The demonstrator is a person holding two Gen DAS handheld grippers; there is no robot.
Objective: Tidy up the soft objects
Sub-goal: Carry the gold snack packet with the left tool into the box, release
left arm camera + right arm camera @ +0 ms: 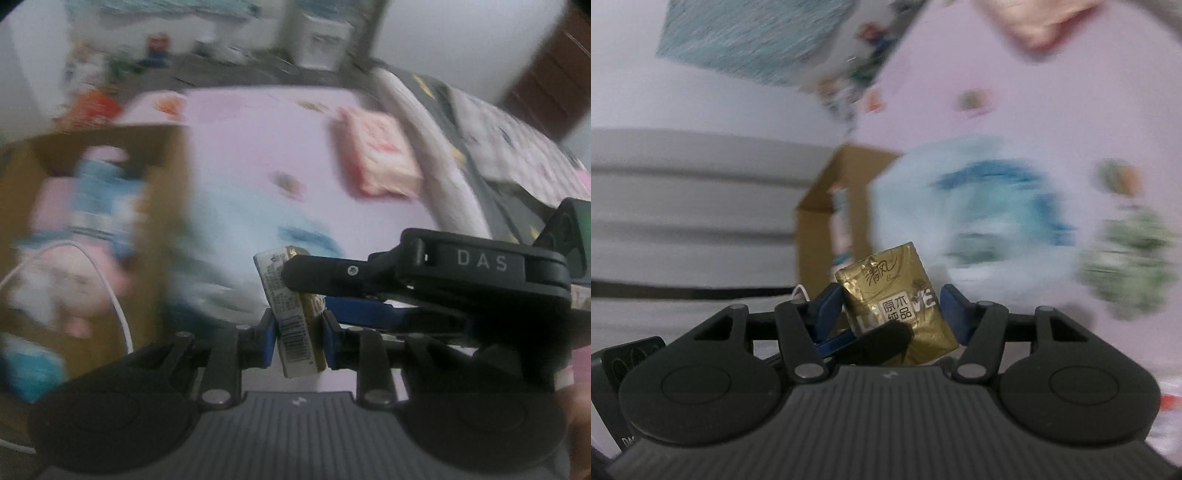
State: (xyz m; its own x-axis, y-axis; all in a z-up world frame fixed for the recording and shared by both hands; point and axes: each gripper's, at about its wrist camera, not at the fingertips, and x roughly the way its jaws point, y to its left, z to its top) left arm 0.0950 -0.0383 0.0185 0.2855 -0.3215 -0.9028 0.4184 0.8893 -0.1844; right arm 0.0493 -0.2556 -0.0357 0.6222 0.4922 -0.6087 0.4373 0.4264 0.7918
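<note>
A gold tissue pack [301, 332] stands edge-on, barcode side showing, clamped between the blue pads of my left gripper [299, 332]. My right gripper [306, 291] reaches in from the right, and its fingers also meet the pack. In the right wrist view the gold tissue pack [897, 295] faces me between the pads of my right gripper [892, 310], which press on its two side edges. My left gripper [864, 341] pinches its lower left corner. A cardboard box [162, 206] holding pink and blue soft packs stands to the left.
A pink tissue pack [380, 155] lies on the pink bed sheet [258, 129]. A pale blue soft pack [979, 206] rests beside the cardboard box [812, 240], and a green patterned object [1130, 258] sits further right. A white cable [110, 295] loops over the box. A grey blanket [480, 155] lies at the right.
</note>
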